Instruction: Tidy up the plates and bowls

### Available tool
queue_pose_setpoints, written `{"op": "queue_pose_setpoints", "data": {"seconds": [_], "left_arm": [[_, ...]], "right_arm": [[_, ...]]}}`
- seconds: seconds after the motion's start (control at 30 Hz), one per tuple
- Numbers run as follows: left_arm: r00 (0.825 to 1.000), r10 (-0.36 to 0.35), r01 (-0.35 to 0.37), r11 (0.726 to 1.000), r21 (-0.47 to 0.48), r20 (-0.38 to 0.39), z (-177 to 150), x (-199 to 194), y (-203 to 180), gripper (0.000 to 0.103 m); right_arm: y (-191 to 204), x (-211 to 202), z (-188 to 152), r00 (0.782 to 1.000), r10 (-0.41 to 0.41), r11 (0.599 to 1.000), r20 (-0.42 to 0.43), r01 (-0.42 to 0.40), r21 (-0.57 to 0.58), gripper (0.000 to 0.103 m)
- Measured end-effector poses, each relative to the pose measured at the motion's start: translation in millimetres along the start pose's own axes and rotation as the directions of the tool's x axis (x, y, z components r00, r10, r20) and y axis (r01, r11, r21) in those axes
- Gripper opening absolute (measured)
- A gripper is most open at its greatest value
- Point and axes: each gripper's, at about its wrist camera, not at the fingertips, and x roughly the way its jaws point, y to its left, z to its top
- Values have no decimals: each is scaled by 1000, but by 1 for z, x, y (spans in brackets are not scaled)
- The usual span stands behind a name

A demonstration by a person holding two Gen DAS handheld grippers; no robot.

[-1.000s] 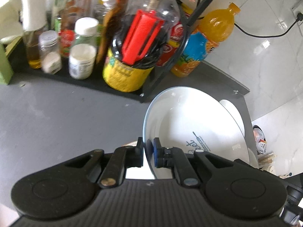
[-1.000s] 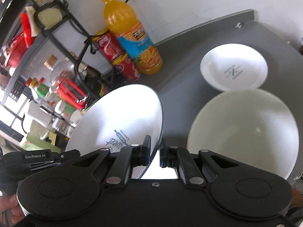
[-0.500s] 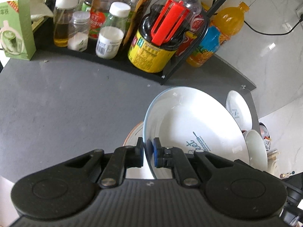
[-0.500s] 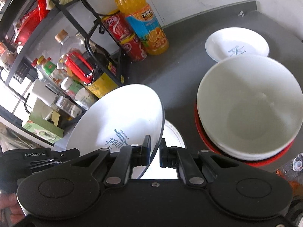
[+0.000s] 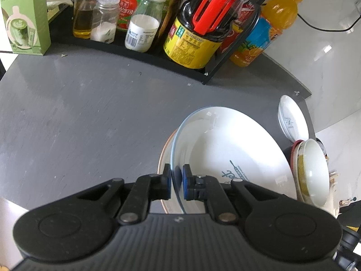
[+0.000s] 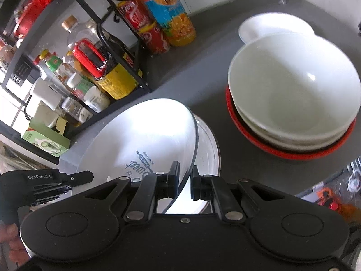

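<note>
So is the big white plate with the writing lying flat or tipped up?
Tipped up. The white plate slants above another plate on the counter, with the left gripper and right gripper pinching opposite sides of its rim.

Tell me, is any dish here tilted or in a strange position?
Yes. The white plate with blue lettering is tilted steeply, not flat. The left gripper and right gripper each pinch its rim, above another plate on the grey table. The stacked bowls sit level.
</note>
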Motion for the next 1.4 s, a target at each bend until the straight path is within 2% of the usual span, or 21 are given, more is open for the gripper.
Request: {"op": "queue_pose_setpoints", "data": {"seconds": [1.0,1.2,1.4], "left_arm": [[995,56,-52,997,52,-82,14,44,-1,8],[994,82,-76,994,82,-70,20,48,-6,9],[989,113,-104,990,92,-99,21,57,-7,12]], "right_arm": [[1,26,-12,997,-68,997,-31,69,27,10],[3,35,-16,995,-86,996,-43,88,33,10],[2,42,-16,994,-103,993,-37,104,48,10]]}}
